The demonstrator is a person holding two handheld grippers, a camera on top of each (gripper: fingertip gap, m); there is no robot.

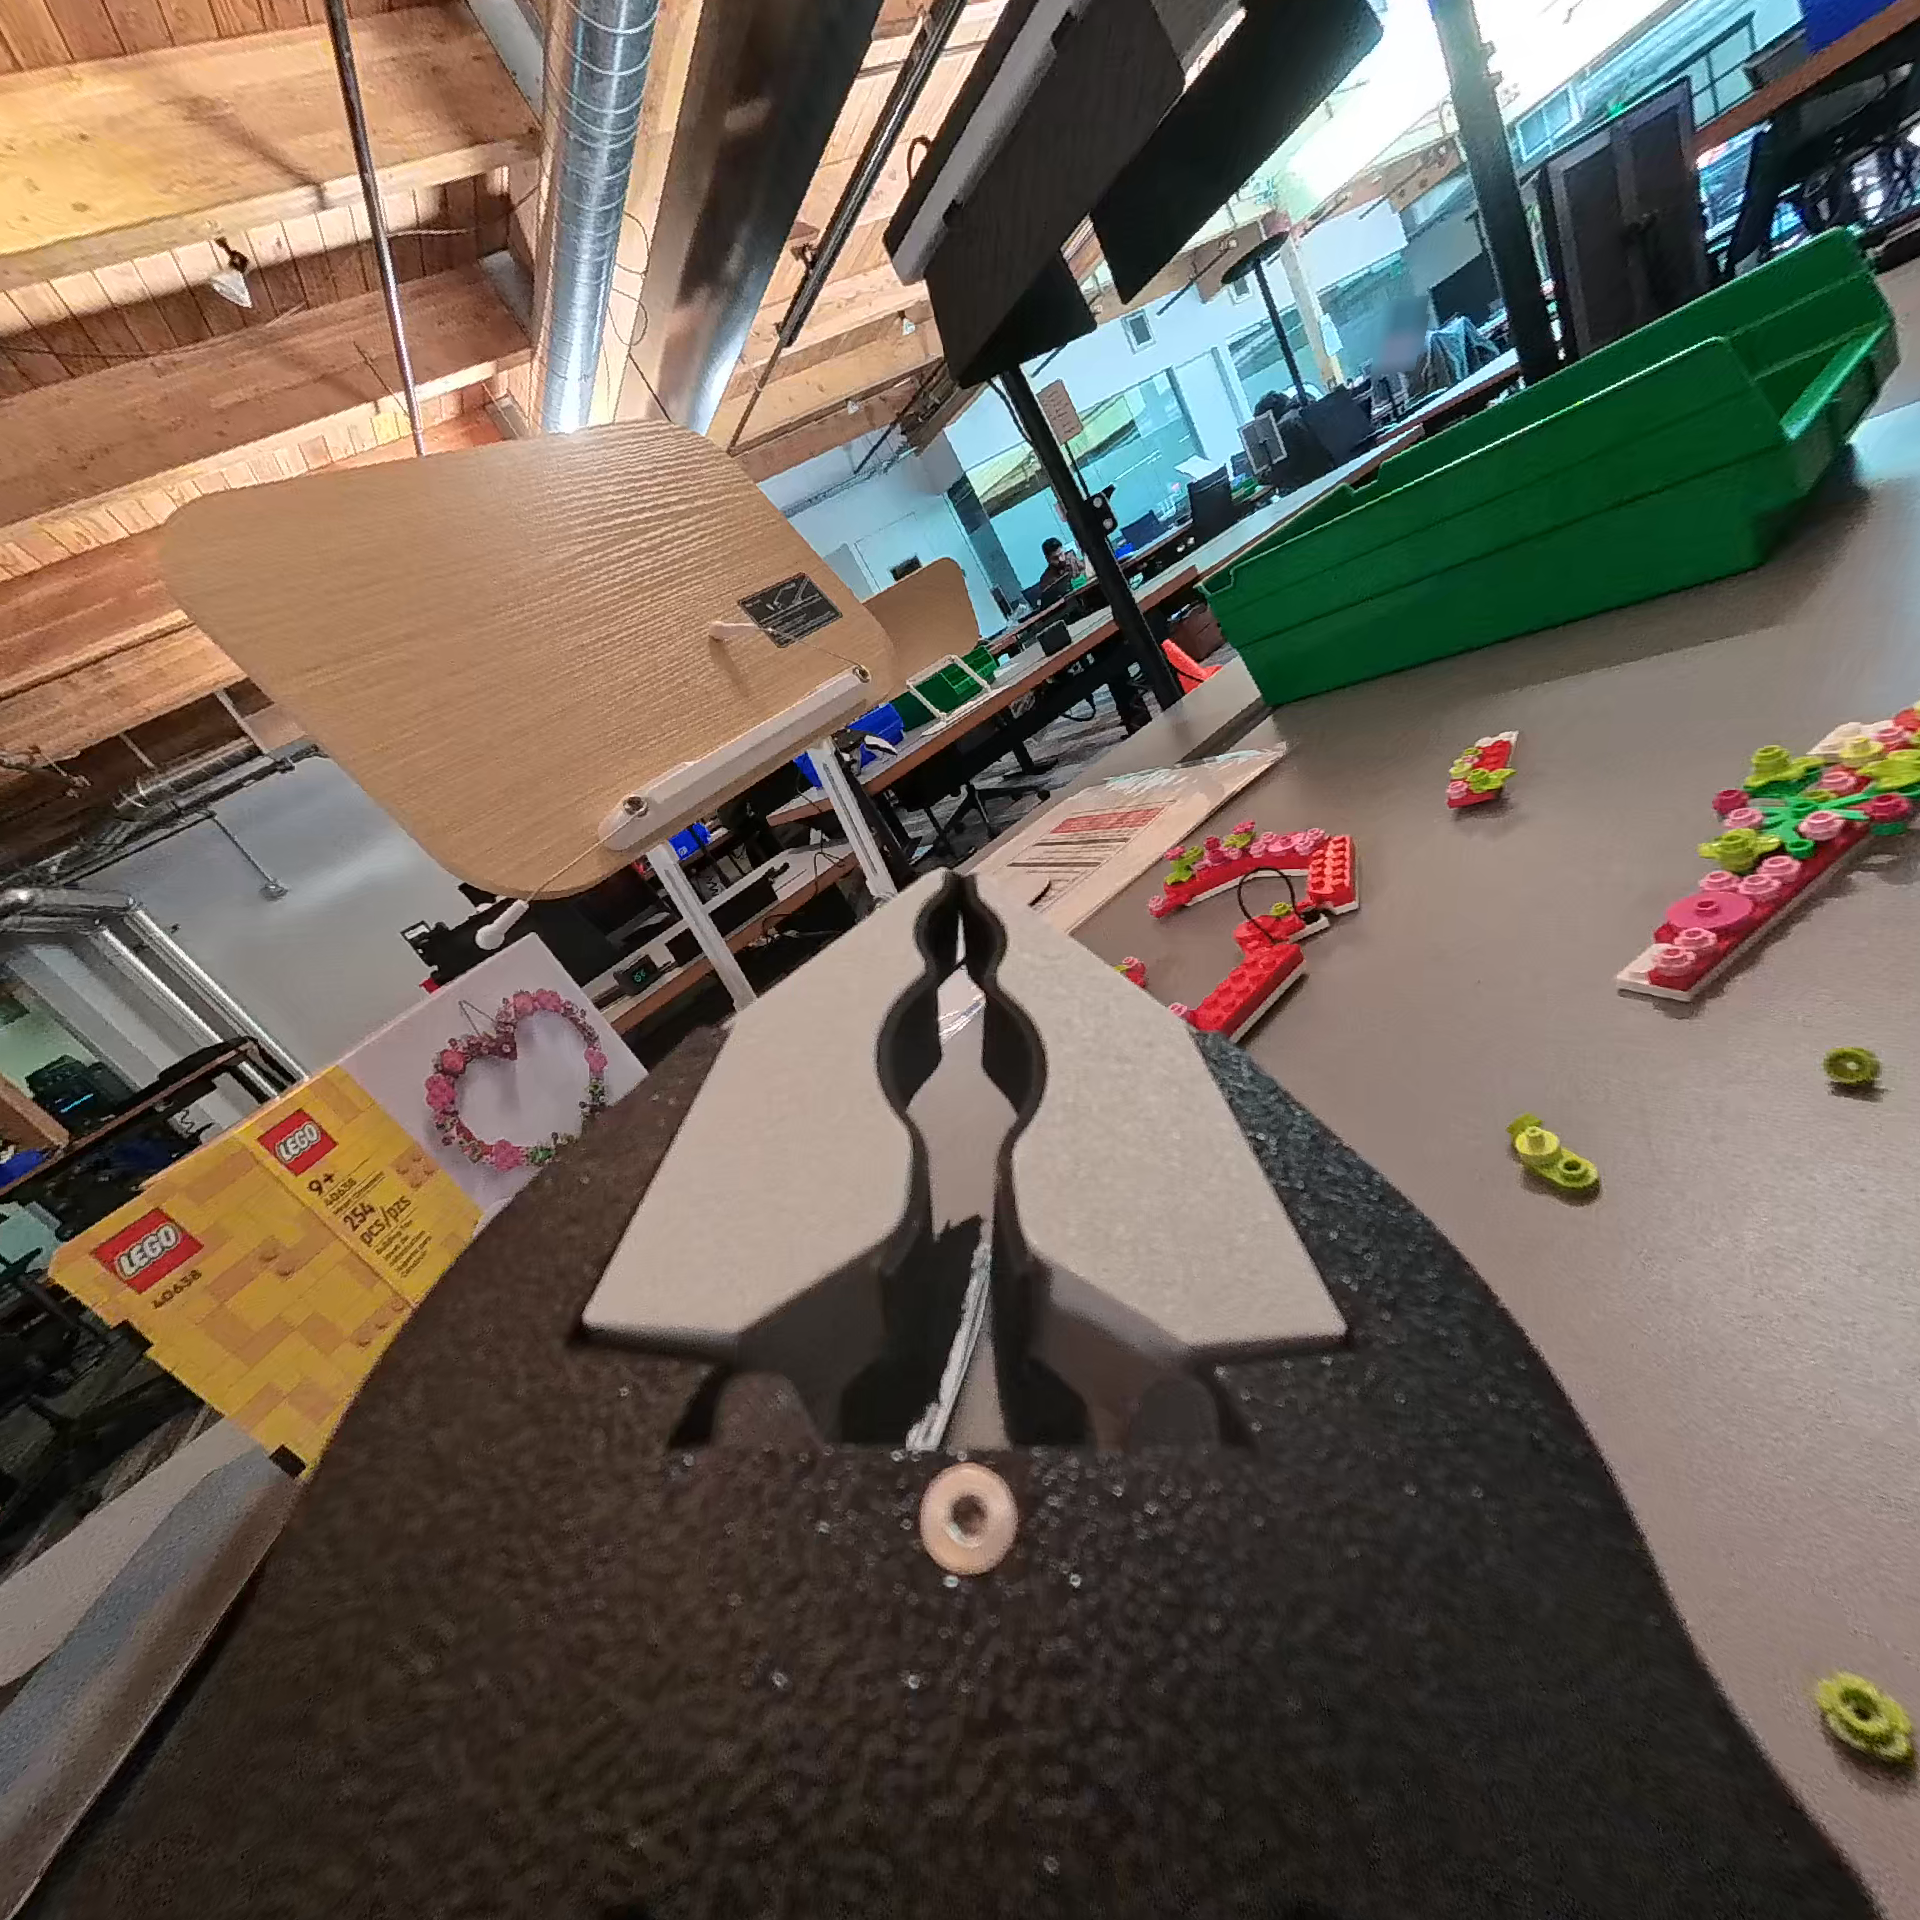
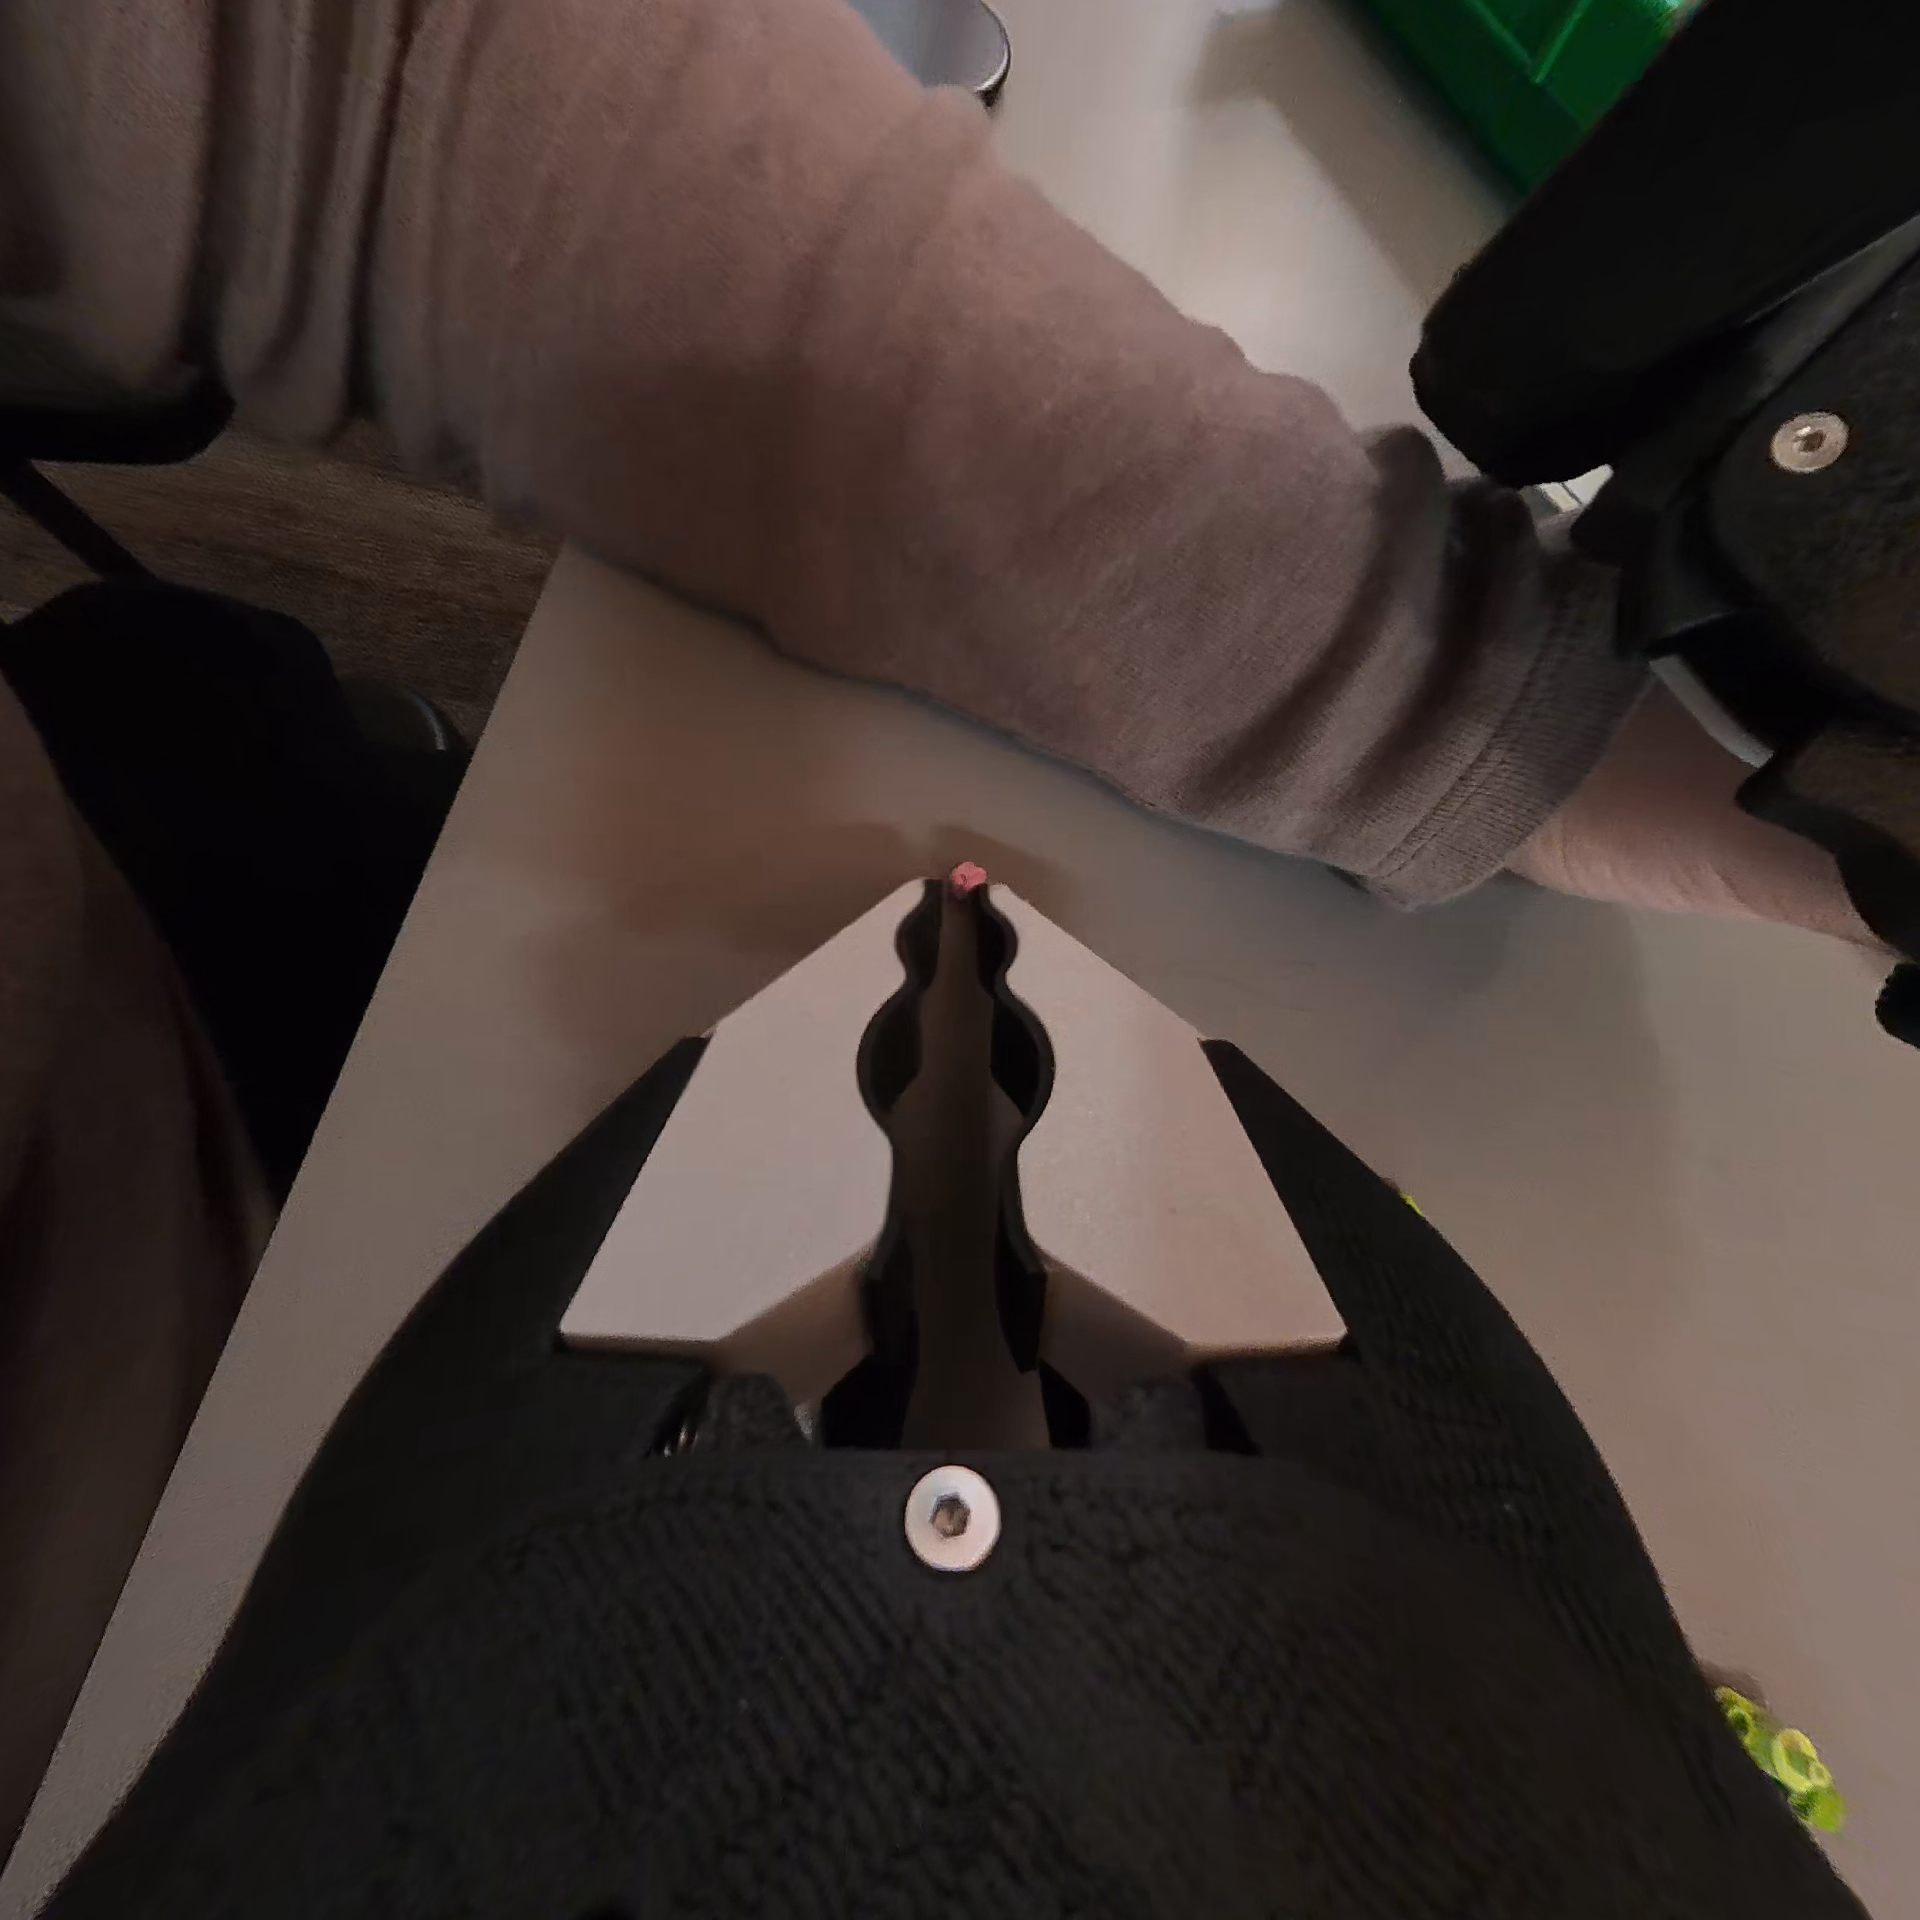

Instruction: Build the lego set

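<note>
In the left wrist view, my left gripper [image 1: 961, 896] is shut, with nothing showing between its tips, and is held above the grey table [image 1: 1558, 1351]. Right of it lie red-and-white curved Lego sections with pink flowers [image 1: 1259, 871], a second red section [image 1: 1252, 977] and a long section with pink and lime flowers [image 1: 1766, 868]. Loose lime pieces [image 1: 1553, 1155] lie nearer. In the right wrist view, my right gripper [image 2: 964, 891] is shut on a small pink piece [image 2: 964, 878] close above the table near its corner. The left gripper's black body [image 2: 1766, 468] shows at upper right.
Stacked green bins [image 1: 1558, 499] stand at the back right. A yellow Lego box [image 1: 270, 1236] stands at the left edge, and a flat paper packet [image 1: 1132, 821] lies ahead. A person's mauve sleeve [image 2: 935, 416] crosses the right wrist view. Lime pieces [image 2: 1782, 1766] lie at its lower right. The gap from one gripper's tips to the other's is roughly 25 cm.
</note>
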